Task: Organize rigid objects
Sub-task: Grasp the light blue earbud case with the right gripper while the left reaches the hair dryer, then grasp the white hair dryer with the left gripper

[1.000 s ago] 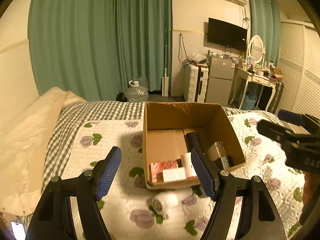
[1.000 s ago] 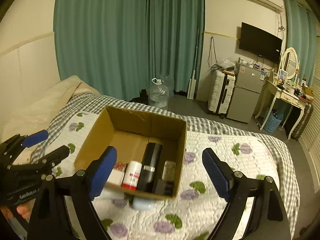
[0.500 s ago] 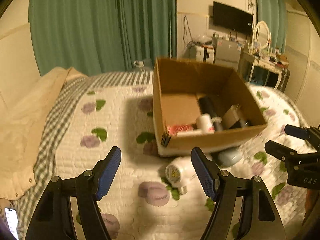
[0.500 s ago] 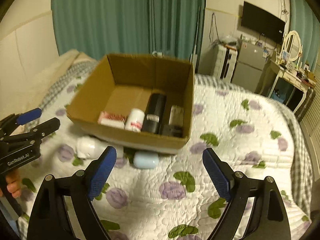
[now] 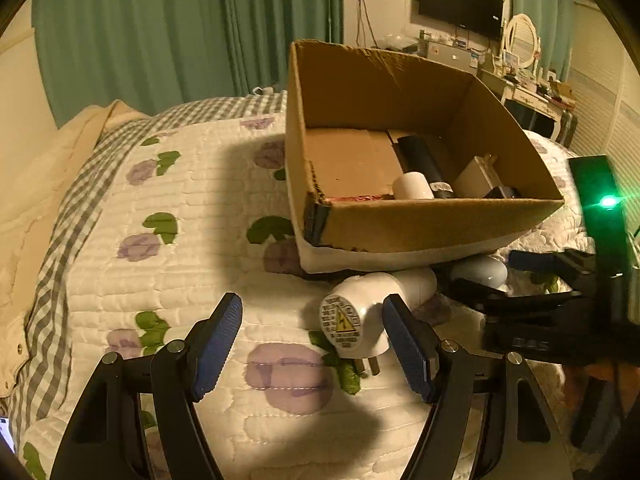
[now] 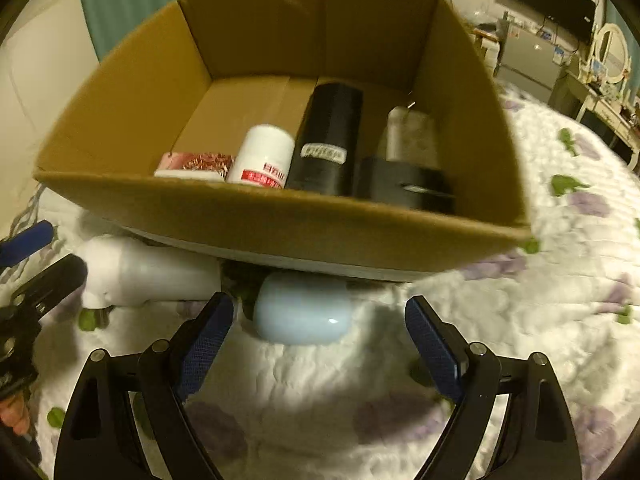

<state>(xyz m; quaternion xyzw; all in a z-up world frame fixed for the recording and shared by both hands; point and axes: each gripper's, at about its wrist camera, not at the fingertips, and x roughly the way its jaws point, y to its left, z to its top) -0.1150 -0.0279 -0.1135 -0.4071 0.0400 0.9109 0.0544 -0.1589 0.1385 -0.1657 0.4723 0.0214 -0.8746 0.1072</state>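
On the bed (image 5: 168, 264), the left gripper (image 5: 312, 344) hung with fingers spread, the white plug (image 5: 360, 316) lying just past them at one o'clock, untouched. The right gripper (image 6: 320, 340) had just been narrowing its fingers, still apart, the pale blue case (image 6: 300, 312) ahead at twelve o'clock, tucked against the cardboard box (image 6: 280, 220).

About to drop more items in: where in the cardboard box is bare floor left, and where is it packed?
Cardboard box: bare floor by its left wall and behind the red packet. Near-right is packed: white bottle, black cylinder, black device.
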